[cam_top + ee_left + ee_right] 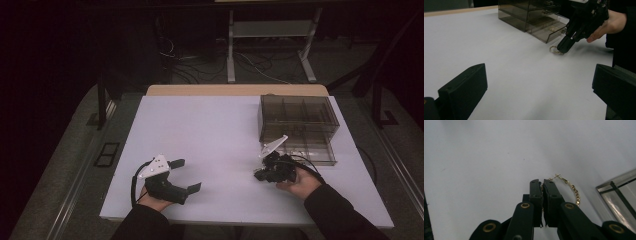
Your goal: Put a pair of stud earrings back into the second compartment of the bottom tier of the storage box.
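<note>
A thin gold chain bracelet (572, 188) lies on the white table top (200, 130), just in front of a smoky clear drawer box (298, 117). My right gripper (542, 182) points down at the table and is shut on one side of the bracelet, whose loop curves out to the right of the jaws. From the left gripper view, the right gripper (564, 47) touches the bracelet (555, 50) at the table surface. My left gripper (187, 175) rests near the front left of the table, open, with nothing between its jaws.
The drawer box has its bottom drawer (310, 150) pulled out toward me, close behind the right gripper. Its clear corner (619, 192) sits right of the bracelet. Beyond the table's far edge are metal desk legs (231, 50) and cables on the floor.
</note>
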{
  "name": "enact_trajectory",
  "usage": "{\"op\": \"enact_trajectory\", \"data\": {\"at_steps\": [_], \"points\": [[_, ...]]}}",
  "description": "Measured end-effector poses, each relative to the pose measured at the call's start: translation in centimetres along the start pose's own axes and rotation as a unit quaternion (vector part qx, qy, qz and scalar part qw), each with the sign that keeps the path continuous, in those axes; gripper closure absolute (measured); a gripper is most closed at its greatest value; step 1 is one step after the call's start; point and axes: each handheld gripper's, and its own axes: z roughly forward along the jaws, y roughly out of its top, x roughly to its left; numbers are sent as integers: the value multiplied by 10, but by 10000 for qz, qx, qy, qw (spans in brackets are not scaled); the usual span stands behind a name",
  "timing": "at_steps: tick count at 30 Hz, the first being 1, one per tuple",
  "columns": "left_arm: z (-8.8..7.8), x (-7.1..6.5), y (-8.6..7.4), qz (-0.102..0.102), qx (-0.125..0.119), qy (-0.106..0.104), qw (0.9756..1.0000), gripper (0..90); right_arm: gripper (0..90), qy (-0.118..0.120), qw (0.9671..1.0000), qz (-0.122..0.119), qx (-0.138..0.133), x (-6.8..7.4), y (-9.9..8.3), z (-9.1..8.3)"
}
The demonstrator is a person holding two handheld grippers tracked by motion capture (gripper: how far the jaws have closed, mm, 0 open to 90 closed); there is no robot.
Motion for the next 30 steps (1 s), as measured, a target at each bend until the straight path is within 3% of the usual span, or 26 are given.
{"op": "enact_trajectory", "data": {"at_steps": [14, 30], "points": [[0, 0, 0, 1, 3, 3, 10000, 0, 854, 254, 9992, 16, -294, 4, 11, -18], [0, 0, 0, 4, 8, 0, 10000, 0, 853, 202, 9981, 50, -588, 0, 20, -43]]}}
